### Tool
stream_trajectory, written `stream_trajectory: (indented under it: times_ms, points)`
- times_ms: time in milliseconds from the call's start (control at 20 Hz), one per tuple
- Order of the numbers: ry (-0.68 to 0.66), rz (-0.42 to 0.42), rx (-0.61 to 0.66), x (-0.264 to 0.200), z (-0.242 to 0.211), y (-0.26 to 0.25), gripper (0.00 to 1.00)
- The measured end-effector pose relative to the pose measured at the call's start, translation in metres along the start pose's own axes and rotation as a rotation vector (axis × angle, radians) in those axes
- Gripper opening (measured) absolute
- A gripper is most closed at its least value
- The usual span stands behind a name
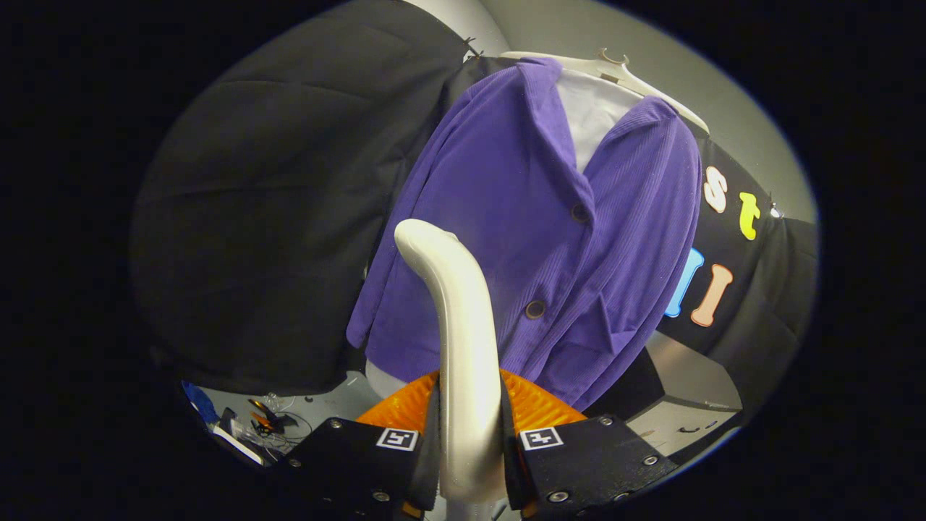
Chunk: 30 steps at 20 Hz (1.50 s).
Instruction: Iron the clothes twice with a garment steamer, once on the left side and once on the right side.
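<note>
Purple cardigan (535, 239): on hanger (615, 69), just beyond steamer head, buttoned.
Tool (470, 441): closed tight on white steamer handle (463, 347), both fingers pressing.
Room: black wall cloth (275, 217) beside cardigan's sleeve.

The garment steamer (463, 340), clamped between both fingers of the gripper (469, 441), is glossy cream-white. Beyond it hangs a purple ribbed cardigan (535, 246) with dark brown buttons (535, 309) over a white shirt (593, 116) on a cream hanger (615, 69).
</note>
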<state>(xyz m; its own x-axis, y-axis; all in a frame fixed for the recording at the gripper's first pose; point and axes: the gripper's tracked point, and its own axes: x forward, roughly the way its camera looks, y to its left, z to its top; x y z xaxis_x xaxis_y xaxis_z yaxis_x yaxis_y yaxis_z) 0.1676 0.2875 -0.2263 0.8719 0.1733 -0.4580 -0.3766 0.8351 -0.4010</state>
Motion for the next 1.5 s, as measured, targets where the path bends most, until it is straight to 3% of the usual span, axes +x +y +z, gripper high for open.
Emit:
stream_trajectory:
  times_ms: [600,850,1100,1350,1500]
  points:
    - [0.146,0.047,-0.059,0.021,-0.080,0.023,0.37]
    - [0.273,0.114,-0.068,0.016,-0.133,0.033,0.37]
    - [0.382,0.152,-0.065,-0.022,-0.201,0.016,0.37]
    - [0.480,0.142,-0.034,-0.083,-0.275,-0.034,0.37]
    - [0.530,0.107,0.083,-0.133,-0.310,-0.062,0.37]
